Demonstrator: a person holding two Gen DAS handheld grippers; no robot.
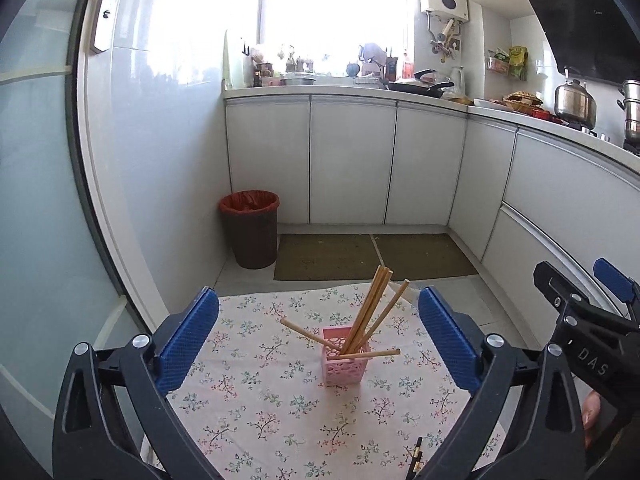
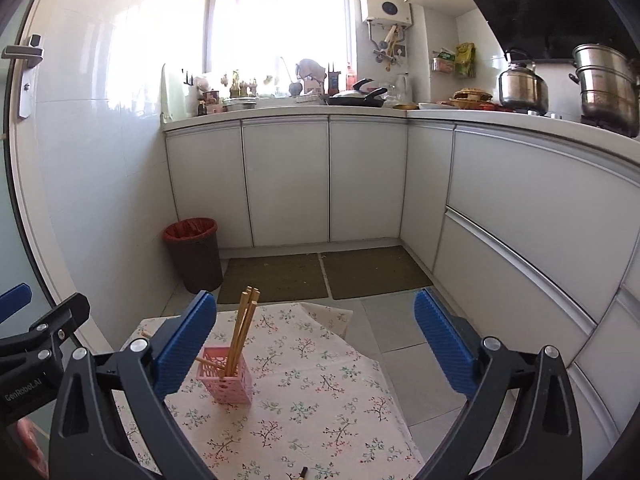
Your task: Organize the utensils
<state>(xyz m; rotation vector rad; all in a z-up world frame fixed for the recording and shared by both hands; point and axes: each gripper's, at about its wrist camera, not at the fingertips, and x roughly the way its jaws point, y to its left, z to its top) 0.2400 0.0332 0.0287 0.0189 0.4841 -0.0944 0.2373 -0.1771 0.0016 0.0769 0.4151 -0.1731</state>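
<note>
A pink perforated holder (image 1: 345,358) stands on the floral tablecloth (image 1: 256,400). Several wooden chopsticks (image 1: 370,312) stand or lean in it. Two more chopsticks (image 1: 362,355) lie across its rim and stick out sideways. My left gripper (image 1: 318,332) is open and empty, held back from the holder. My right gripper (image 2: 314,338) is open and empty; the holder (image 2: 226,376) and chopsticks (image 2: 242,328) sit by its left finger. A dark utensil tip (image 1: 416,456) lies at the cloth's near edge, also in the right wrist view (image 2: 302,473).
A brown bin (image 1: 251,234) with a red liner stands on the floor beyond the table. Two floor mats (image 1: 372,256) lie before white cabinets (image 1: 352,160). The right gripper (image 1: 592,332) shows at the right of the left wrist view. Pots (image 2: 604,84) stand on the counter.
</note>
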